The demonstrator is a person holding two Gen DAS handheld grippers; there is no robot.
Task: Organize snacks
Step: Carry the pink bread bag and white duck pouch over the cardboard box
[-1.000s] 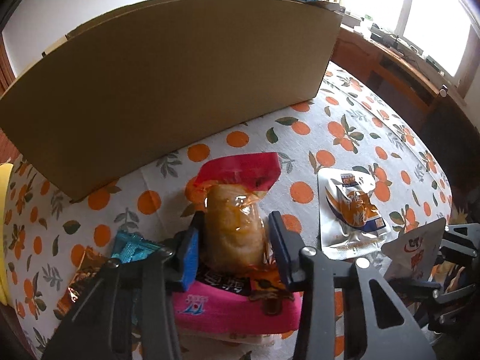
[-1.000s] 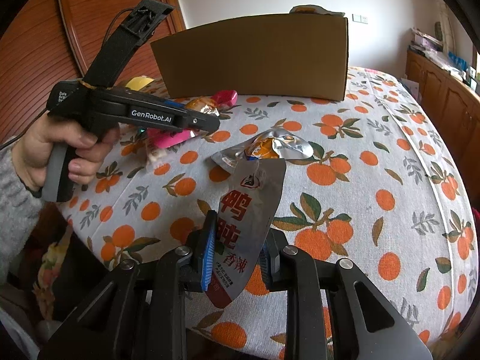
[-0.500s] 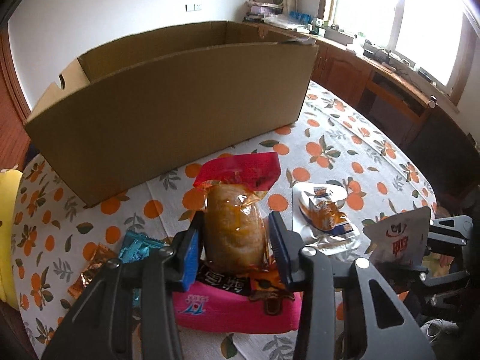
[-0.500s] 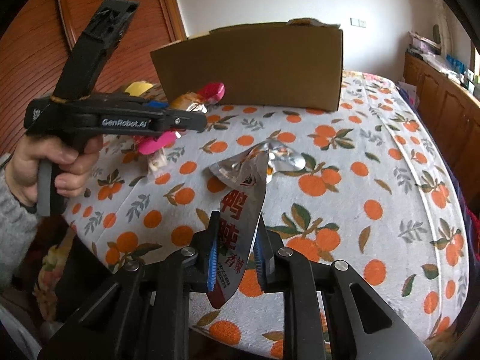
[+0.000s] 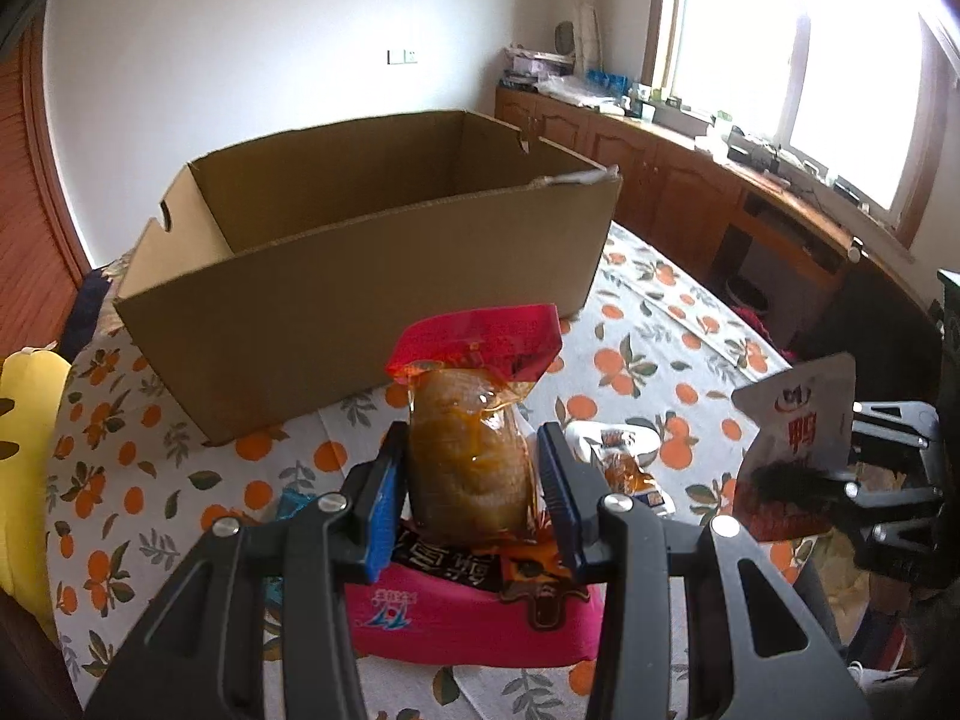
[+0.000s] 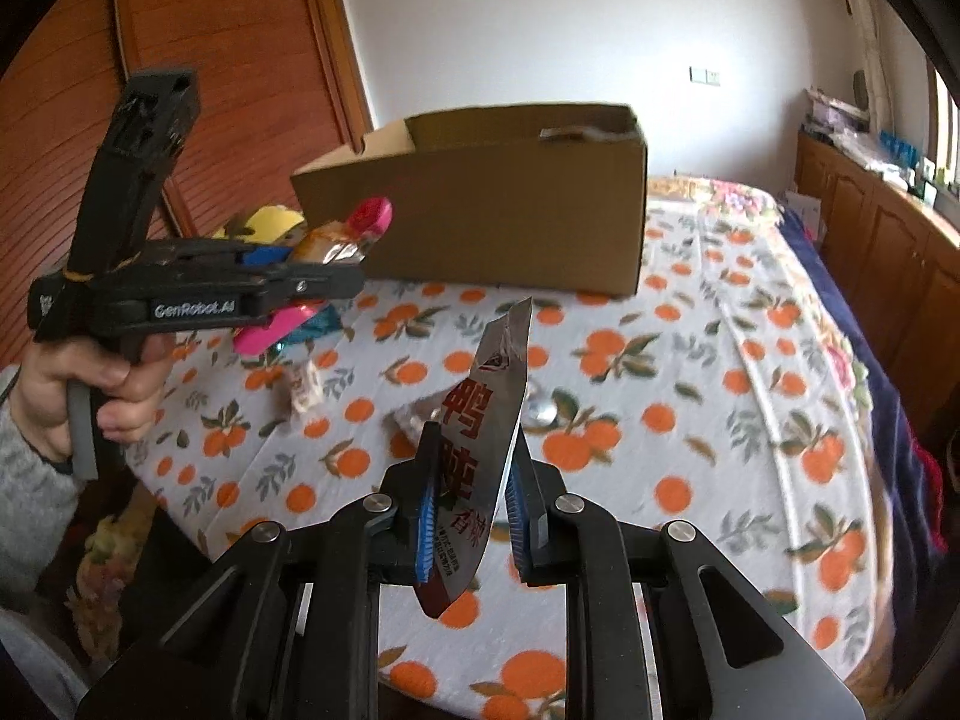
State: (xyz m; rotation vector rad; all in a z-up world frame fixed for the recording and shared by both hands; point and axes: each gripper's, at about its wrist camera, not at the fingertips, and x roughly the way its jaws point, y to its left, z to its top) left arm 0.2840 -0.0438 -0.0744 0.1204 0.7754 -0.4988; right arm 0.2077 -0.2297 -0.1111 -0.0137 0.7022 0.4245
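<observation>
My left gripper [image 5: 471, 498] is shut on a clear snack pack with a red top [image 5: 471, 414] and holds it in the air, short of the open cardboard box [image 5: 372, 264]. It also shows in the right wrist view [image 6: 342, 234]. My right gripper [image 6: 471, 516] is shut on a silver pouch with red characters [image 6: 486, 420], lifted above the table; the pouch shows in the left wrist view [image 5: 798, 414]. The box [image 6: 498, 204] stands at the far side of the orange-print tablecloth [image 6: 690, 396]; the part of its inside I see is empty.
On the table lie a pink packet [image 5: 474, 618], a blue packet [image 5: 288, 504], a silver packet with orange print [image 5: 618, 462] and a small wrapped candy [image 6: 303, 387]. A yellow object [image 5: 27, 420] sits at the left edge. Wooden cabinets [image 5: 690, 192] line the wall under the window.
Both grippers have risen with their snacks. The left wrist view now looks down over the box rim into the box. The right gripper's pouch has turned more edge-on.
</observation>
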